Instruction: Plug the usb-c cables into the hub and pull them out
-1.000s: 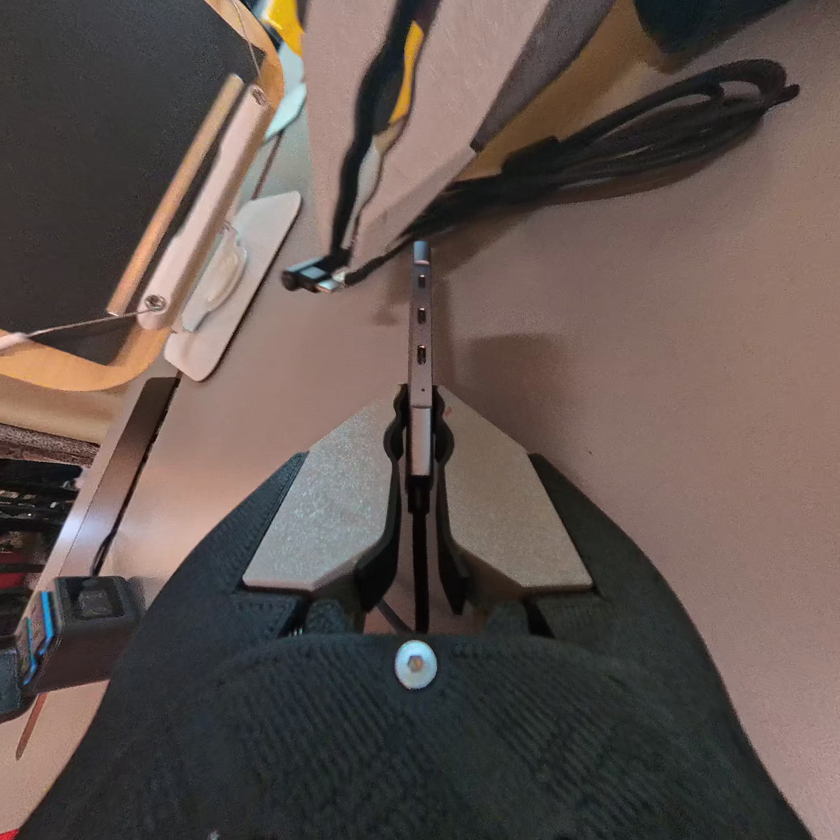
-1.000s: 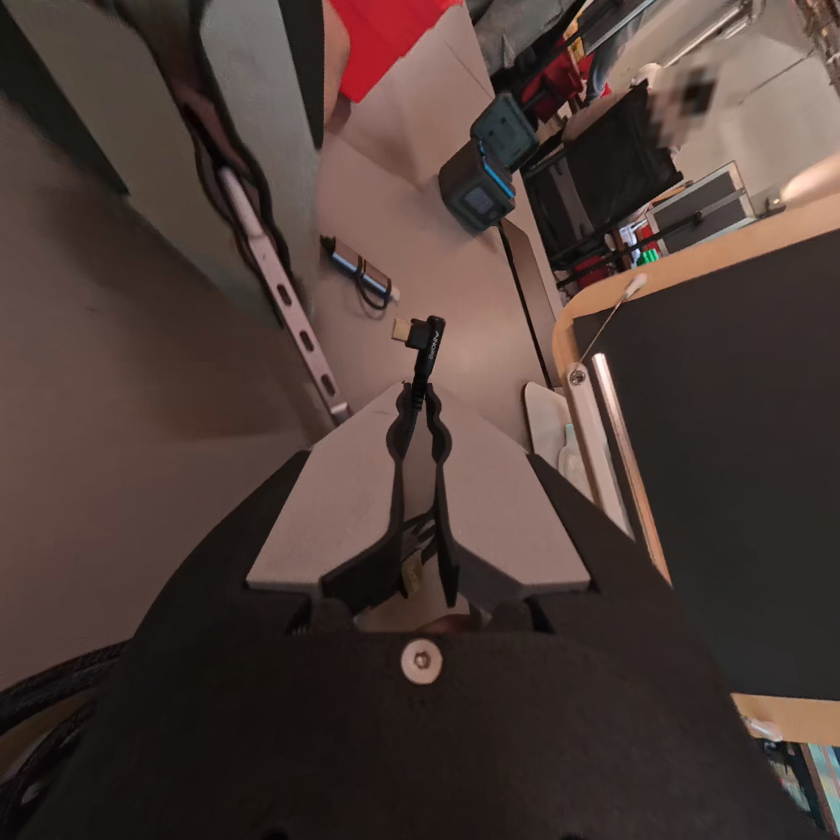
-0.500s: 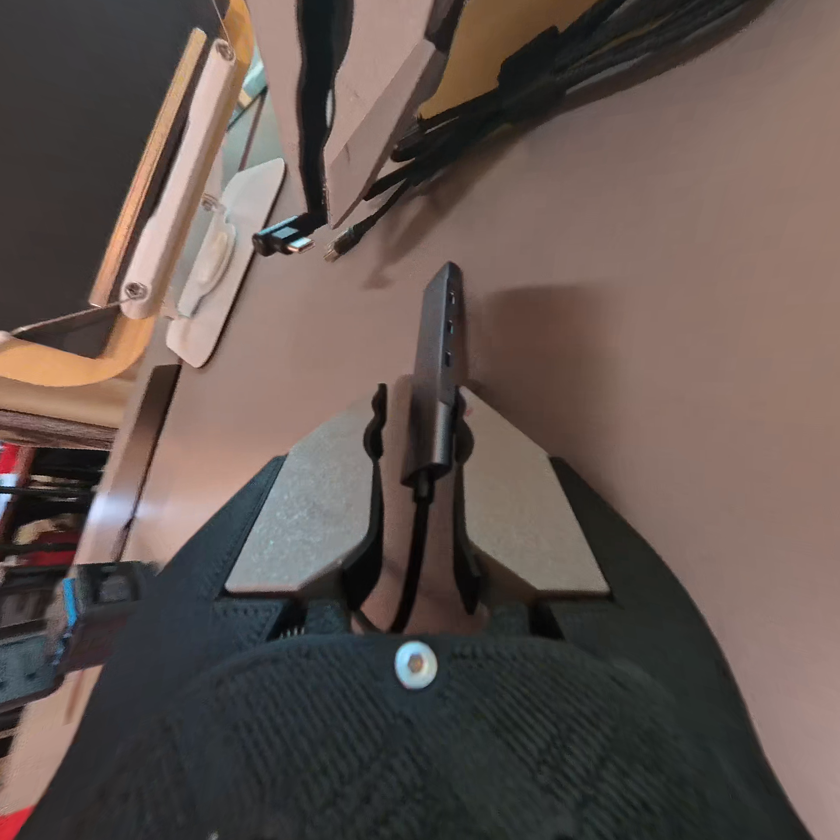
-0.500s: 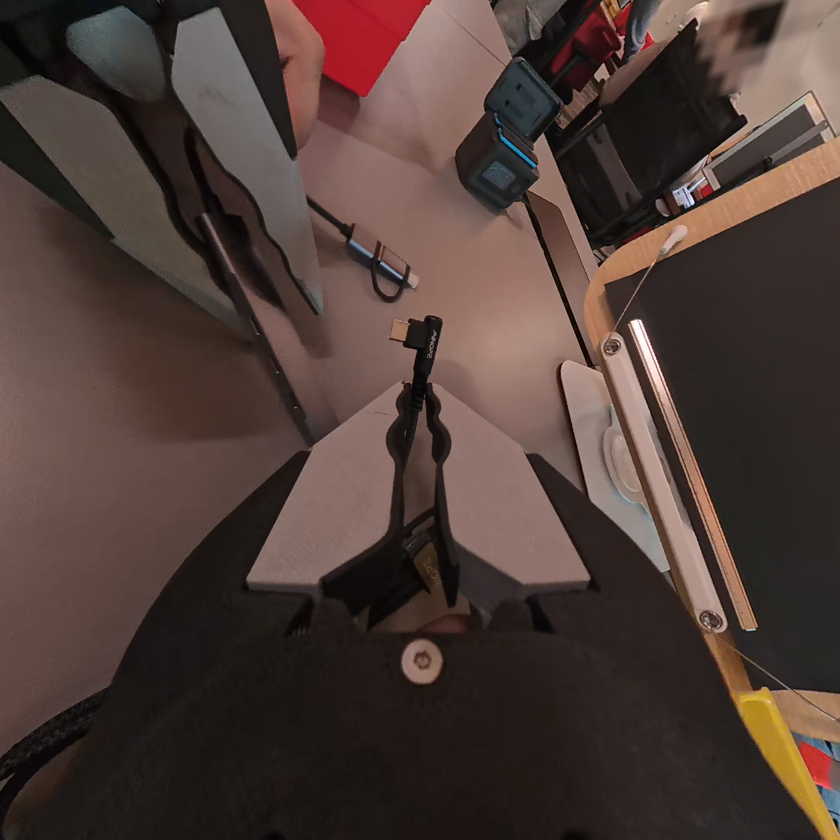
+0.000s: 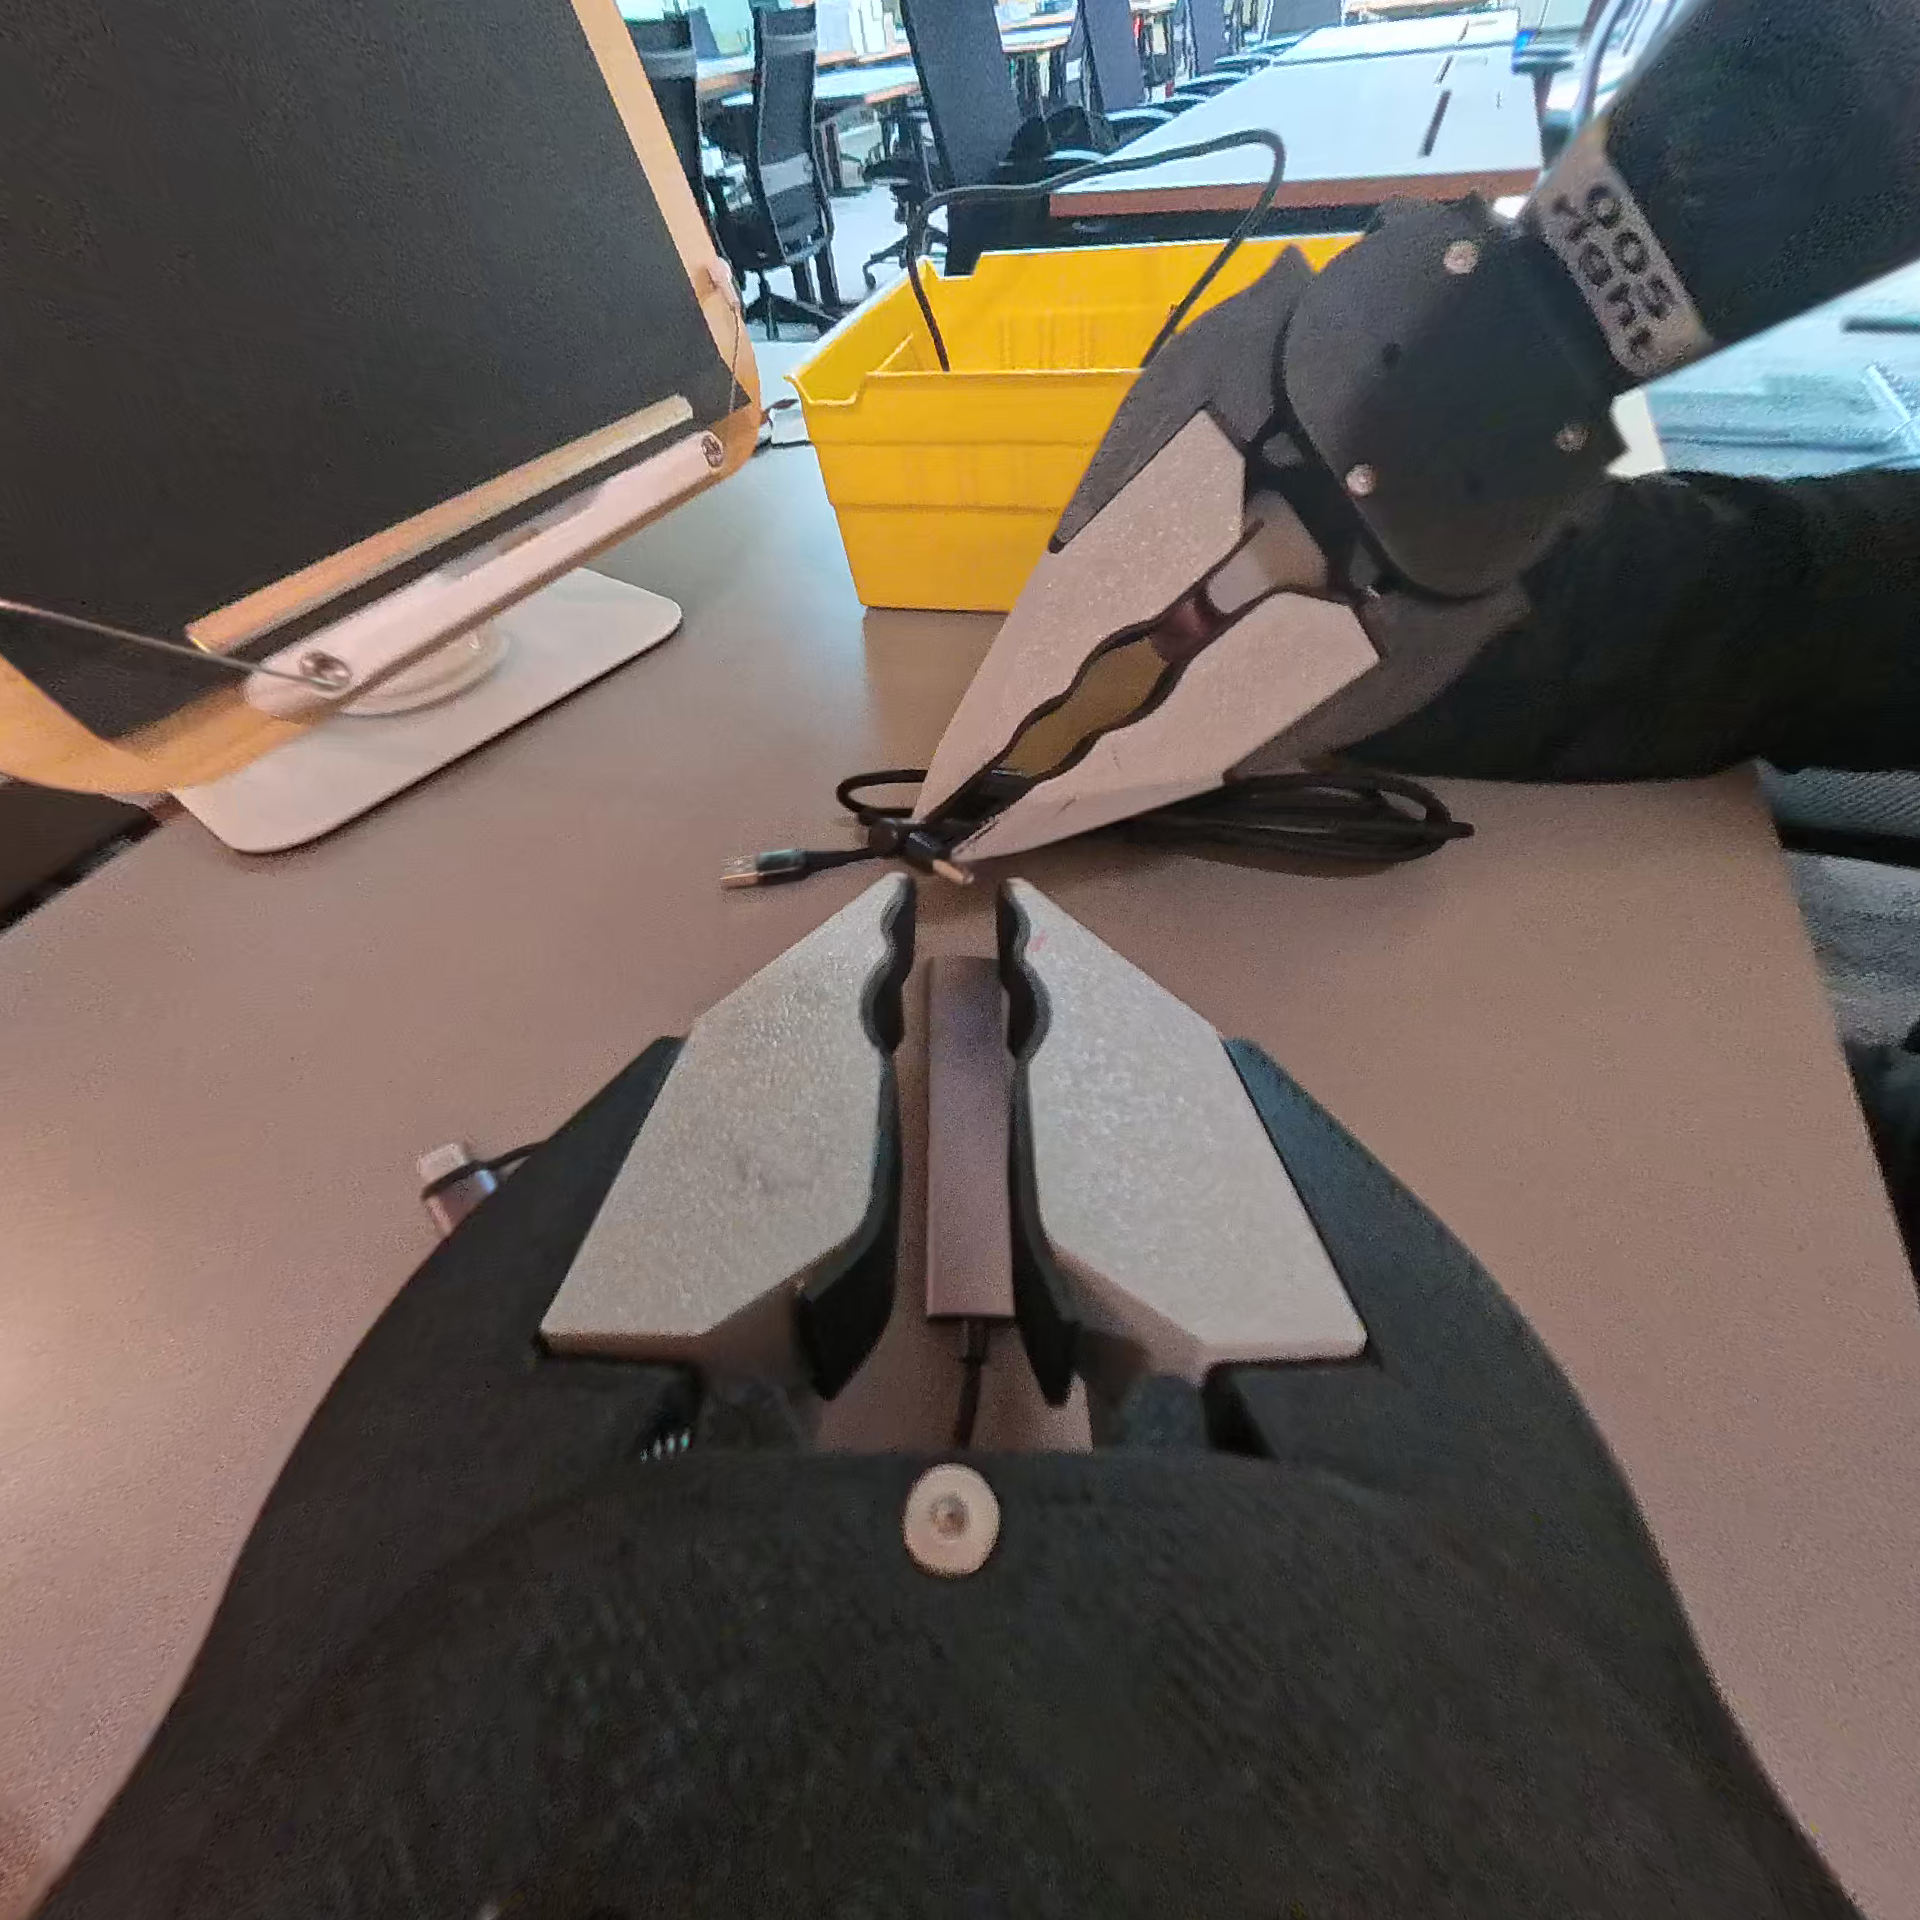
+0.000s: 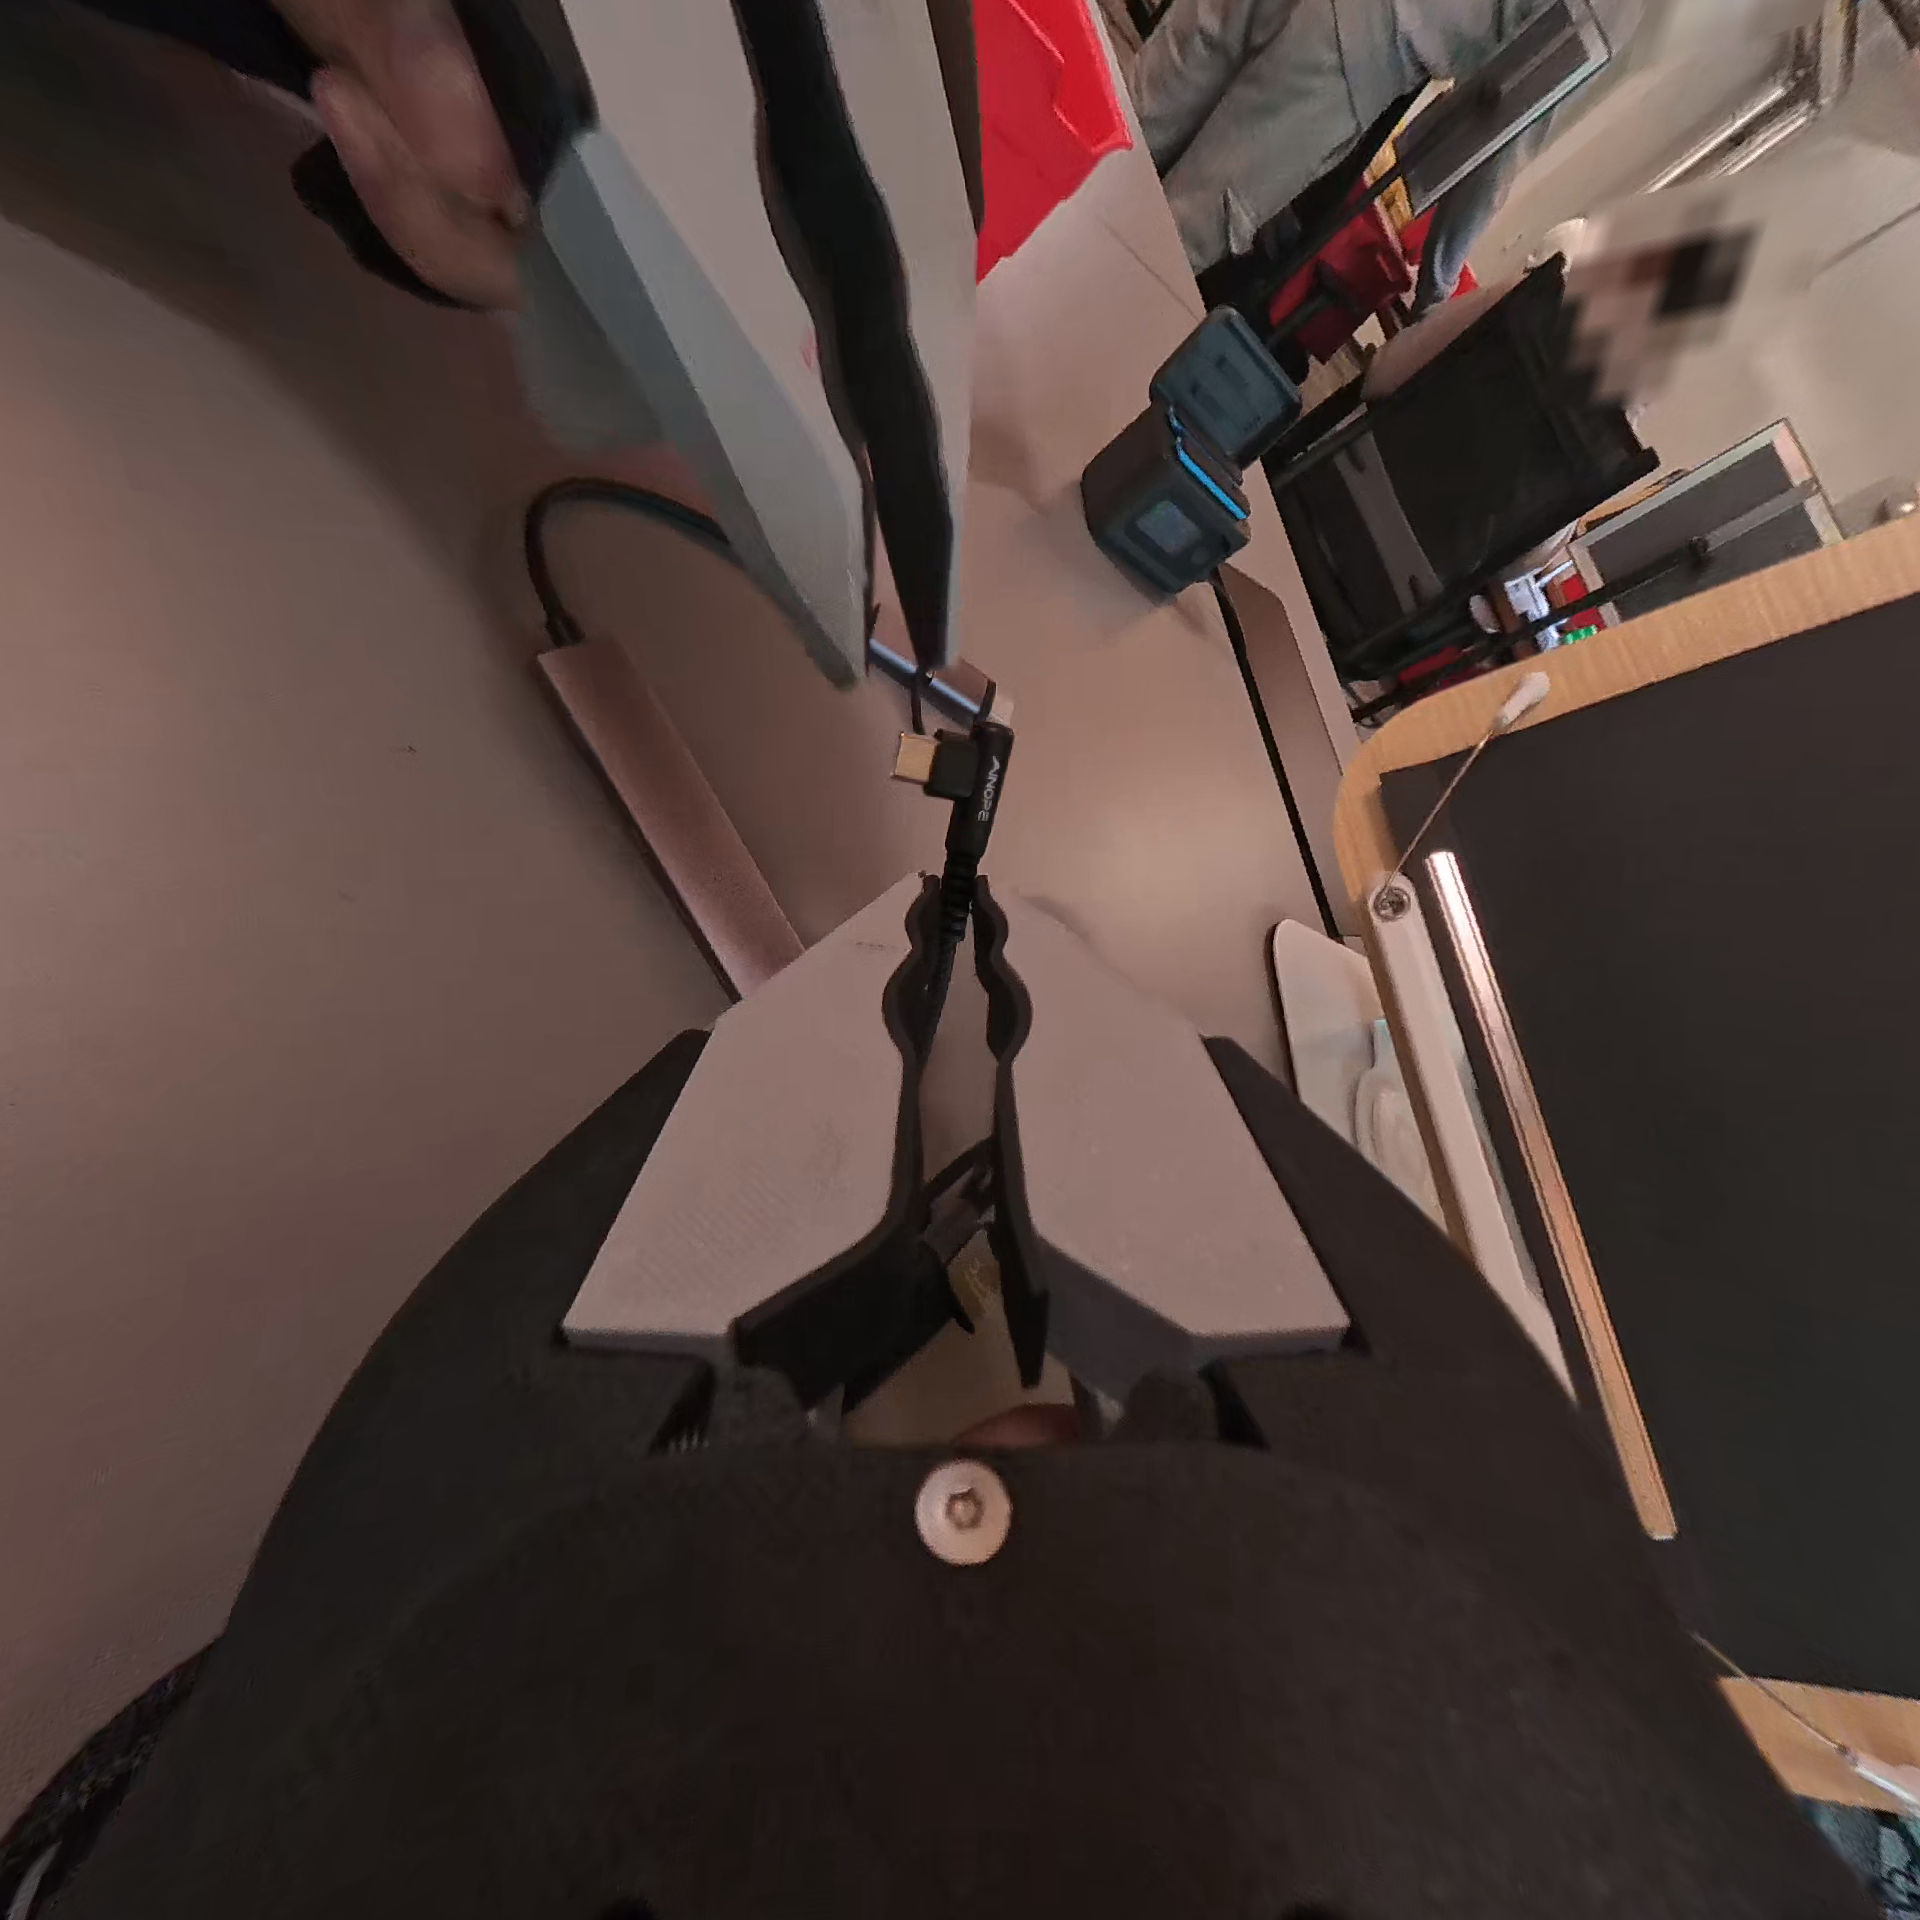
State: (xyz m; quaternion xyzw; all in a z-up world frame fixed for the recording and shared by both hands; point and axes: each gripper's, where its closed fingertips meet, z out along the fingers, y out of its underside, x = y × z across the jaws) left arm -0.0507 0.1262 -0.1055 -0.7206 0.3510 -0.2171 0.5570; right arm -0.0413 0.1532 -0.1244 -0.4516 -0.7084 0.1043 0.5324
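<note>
The left claw stands spread around the flat grey metal hub lying on the brown surface, not squeezing it, while the right claw pinches the black bent-plug cable, holding its plug near the hub for plugging.

One hub sits between the left tongs, and one angled cable is in the right tongs. Beyond them there's one yellow bin, plus two small cameras.
</note>
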